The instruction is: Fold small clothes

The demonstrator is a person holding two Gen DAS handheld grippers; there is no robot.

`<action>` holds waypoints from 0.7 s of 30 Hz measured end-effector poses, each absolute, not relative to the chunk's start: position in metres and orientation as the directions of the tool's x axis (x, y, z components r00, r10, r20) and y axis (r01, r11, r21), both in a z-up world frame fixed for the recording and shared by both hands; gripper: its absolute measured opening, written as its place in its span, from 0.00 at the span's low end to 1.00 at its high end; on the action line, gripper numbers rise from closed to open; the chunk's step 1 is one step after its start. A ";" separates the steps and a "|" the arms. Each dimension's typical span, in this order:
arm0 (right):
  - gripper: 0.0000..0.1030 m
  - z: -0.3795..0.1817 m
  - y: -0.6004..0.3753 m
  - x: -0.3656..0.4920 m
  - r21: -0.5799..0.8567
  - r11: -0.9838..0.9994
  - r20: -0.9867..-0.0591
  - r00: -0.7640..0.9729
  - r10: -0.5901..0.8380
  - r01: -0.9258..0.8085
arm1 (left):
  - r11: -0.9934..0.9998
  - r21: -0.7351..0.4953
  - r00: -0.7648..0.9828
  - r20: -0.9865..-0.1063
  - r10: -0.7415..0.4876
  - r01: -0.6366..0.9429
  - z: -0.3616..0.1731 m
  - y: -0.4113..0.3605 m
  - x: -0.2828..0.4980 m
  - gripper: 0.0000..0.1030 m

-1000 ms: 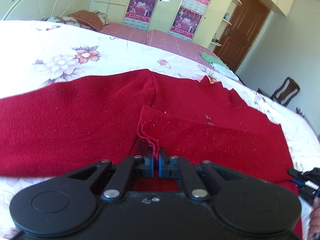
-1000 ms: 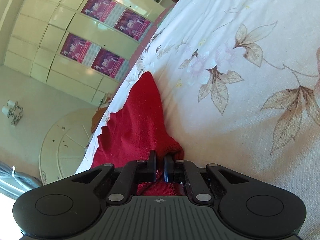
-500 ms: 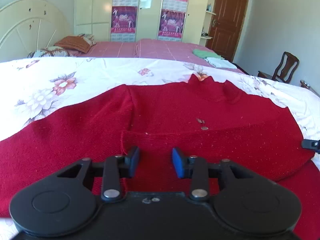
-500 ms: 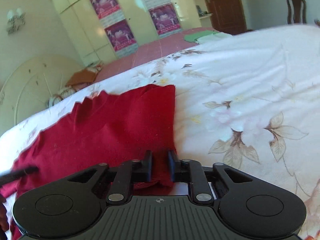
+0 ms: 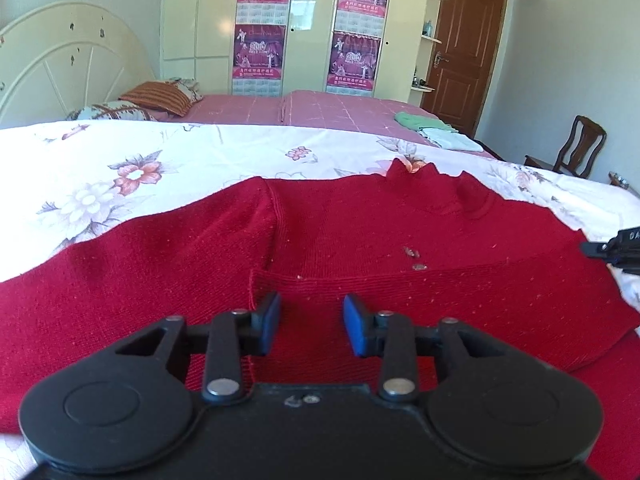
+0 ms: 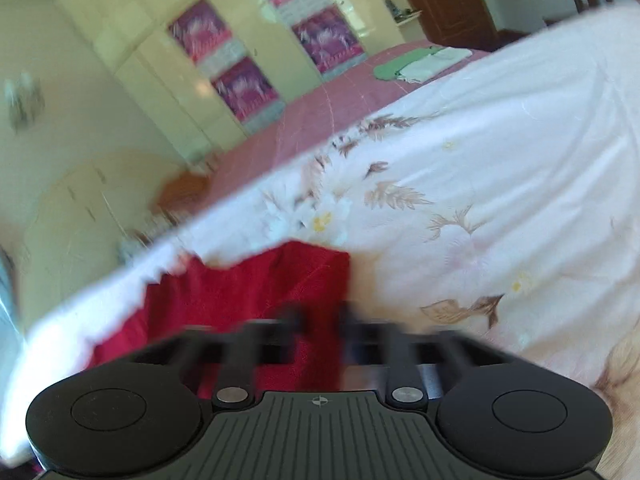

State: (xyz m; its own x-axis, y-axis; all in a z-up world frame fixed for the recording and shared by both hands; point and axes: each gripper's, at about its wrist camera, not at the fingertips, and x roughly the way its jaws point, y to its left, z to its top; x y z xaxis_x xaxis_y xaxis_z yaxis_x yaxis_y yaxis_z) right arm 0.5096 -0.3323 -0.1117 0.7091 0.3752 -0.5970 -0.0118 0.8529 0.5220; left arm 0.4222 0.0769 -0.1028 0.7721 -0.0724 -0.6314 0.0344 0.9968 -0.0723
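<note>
Left wrist: open left tongs (image 5: 311, 326) over red sweater (image 5: 360, 232).

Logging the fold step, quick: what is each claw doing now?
Left claw: open, holding nothing, over the red sweater.
Right claw: blurred, appears open, holding nothing.

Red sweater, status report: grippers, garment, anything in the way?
Left gripper open, empty. Right gripper blurred, looks open, empty. Red sweater flat on floral bedspread, hem folded up, one sleeve spread. Nothing obstructing.

left claw (image 5: 311, 324): jaws spread, holding nothing | right claw (image 6: 320, 322): blurred, jaws apart
</note>
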 end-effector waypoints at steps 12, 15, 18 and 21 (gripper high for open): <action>0.07 -0.083 -0.312 0.476 0.303 0.949 -0.575 0.777 0.258 -0.090 | 0.994 -0.093 0.823 -0.559 -0.100 0.058 -0.073 0.033 0.419 0.54; 0.06 -0.078 -0.300 0.470 0.264 0.951 -0.582 0.761 0.288 -0.158 | 0.974 -0.099 0.786 -0.576 -0.223 0.204 -0.072 -0.023 0.431 0.55; 0.06 -0.084 -0.288 0.470 0.241 0.953 -0.617 0.729 0.295 -0.182 | 0.955 -0.076 0.740 -0.615 -0.271 0.286 -0.082 -0.069 0.441 0.57; 0.06 -0.099 -0.283 0.469 0.206 0.957 -0.651 0.701 0.290 -0.205 | 0.952 -0.052 0.711 -0.653 -0.261 0.301 -0.103 -0.088 0.450 0.64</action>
